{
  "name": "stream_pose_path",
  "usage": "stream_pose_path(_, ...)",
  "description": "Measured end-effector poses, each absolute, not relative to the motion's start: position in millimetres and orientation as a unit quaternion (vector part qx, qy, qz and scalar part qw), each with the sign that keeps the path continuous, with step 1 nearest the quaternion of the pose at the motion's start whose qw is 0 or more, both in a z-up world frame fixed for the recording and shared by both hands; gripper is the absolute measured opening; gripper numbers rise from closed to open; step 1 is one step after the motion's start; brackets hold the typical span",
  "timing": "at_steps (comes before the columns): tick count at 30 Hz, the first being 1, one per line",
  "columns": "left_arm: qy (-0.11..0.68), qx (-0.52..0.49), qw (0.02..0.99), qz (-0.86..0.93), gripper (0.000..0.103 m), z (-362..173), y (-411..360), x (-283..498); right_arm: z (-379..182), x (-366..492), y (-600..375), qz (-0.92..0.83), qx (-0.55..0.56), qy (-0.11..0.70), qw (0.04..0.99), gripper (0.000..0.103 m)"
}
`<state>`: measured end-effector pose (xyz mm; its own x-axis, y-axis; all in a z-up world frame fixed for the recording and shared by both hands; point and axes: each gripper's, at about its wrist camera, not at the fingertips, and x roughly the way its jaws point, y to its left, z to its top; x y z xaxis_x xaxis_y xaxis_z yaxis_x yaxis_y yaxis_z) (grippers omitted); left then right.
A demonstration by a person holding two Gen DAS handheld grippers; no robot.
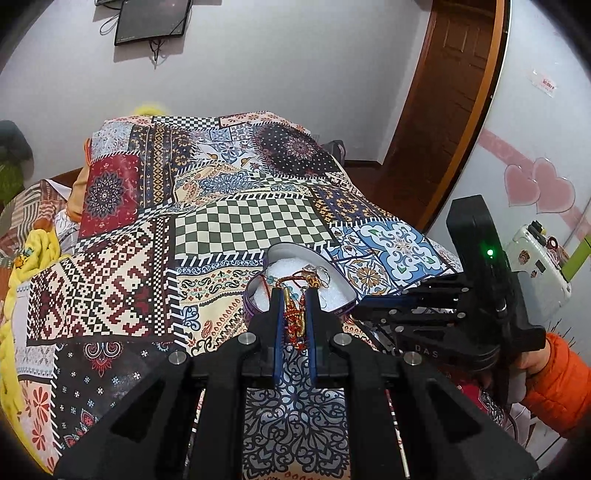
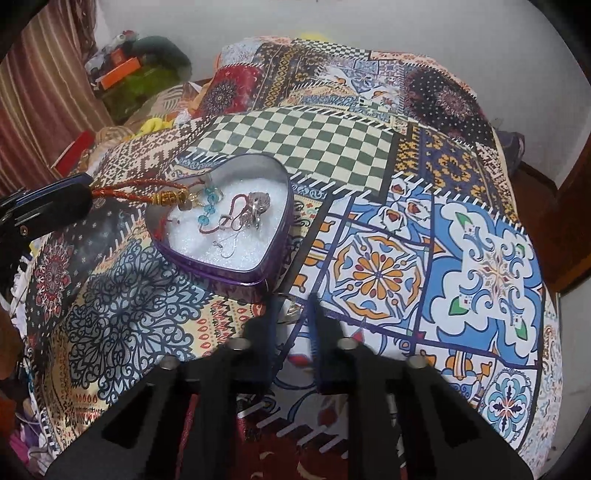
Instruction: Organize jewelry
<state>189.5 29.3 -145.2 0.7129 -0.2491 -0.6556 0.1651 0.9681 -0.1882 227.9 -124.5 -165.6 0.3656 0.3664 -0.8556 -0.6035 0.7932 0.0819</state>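
Left wrist view. My left gripper: jaws clenched on a red cord with gold beads, which hangs between them. The cord's far end reaches over the near rim of a heart-shaped tin. Tin: purple wall, white lining, open, standing on the patchwork bedspread just past my left jaws. Inside it: turquoise beads and silvery pieces, too small to sort here. My right gripper comes in from the right, tips low at the tin's right side; an orange sleeve holds its handle. Behind the bed: a pale wall, a dark screen, a brown door.

Right wrist view. My right gripper: jaws drawn nearly together over a small silvery piece lying on the bedspread; whether the pads press on it I cannot tell. It lies just off the tin's near point. Tin: near the middle of the bed. Contents on the white lining: turquoise beads, a pink-and-silver tangle, a thin silver hook, a red thread. My left gripper enters from the left edge, gripping the red cord, whose gold bead hangs over the tin's left rim.
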Motion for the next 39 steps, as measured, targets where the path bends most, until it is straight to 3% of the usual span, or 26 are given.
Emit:
stream_pose_path(15, 0.342, -0.061, 0.932, -0.100, 0.009, -131, 35, 190, -142, 227, -137, 0.306, -0.092, 0.463, 0.827, 0.006)
stream_pose_path(24, 0.338, -0.055, 0.934, -0.098, 0.009, -129, 35, 191, -168, 237, -124, 0.293, -0.114, 0.503, 0.805, 0.009)
stream_pose_path(39, 0.336, -0.058, 0.935, -0.100, 0.009, -130, 32, 196, -168, 239, -134, 0.296, -0.089, 0.487, 0.817, 0.006)
